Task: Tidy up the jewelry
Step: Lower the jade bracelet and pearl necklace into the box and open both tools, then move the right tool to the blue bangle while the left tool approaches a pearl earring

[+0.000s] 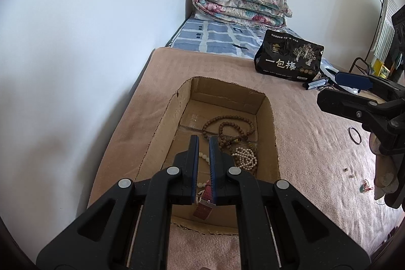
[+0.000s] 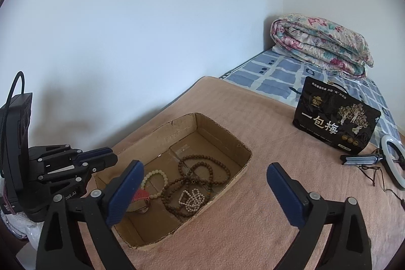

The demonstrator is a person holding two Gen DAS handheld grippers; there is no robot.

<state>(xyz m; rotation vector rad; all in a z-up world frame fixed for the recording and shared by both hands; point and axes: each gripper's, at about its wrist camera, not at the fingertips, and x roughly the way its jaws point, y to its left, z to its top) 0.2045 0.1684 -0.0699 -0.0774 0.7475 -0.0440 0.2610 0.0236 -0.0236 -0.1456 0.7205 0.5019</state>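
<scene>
Cardboard is forming the shallow open-topped box (image 2: 227, 143) that is sitting on the pink blanket (image 2: 253, 214), and every place below is being given from that box. Its cut rim is running ragged all the way round, and its far long side is lying close to the blanket's edge by the pale wall (image 2: 126, 29).

Inside it, a long string of brown wooden beads (image 2: 202, 170) is looping across the floor, a bunch of small white pearl beads (image 2: 192, 199) is lying just beside it toward the near wall, and a pale green bead bracelet (image 2: 157, 180) is resting at the left end. A red strap (image 1: 203, 204), seemingly a watch band, is lying by the near left corner.

Over that corner the left gripper (image 1: 203, 143) is hanging with its jaws drawn nearly together; the strap is showing below the narrow gap, and it cannot be told whether the pads are pinching it.

Nearer than the box, the right gripper (image 2: 205, 184) is standing with its blue pads (image 2: 286, 194) spread as wide as they go, nothing between them.

To the right of the box the blanket is lying wide and bare. Well beyond that side a thin dark ring (image 1: 354, 135) and a small red trinket (image 1: 366, 185) are lying on the blanket. Farther back on the right a black snack bag (image 2: 334, 120) is standing upright, with a white ring light (image 2: 395, 161) beside it and a folded floral quilt (image 2: 321, 44) in the far corner.
</scene>
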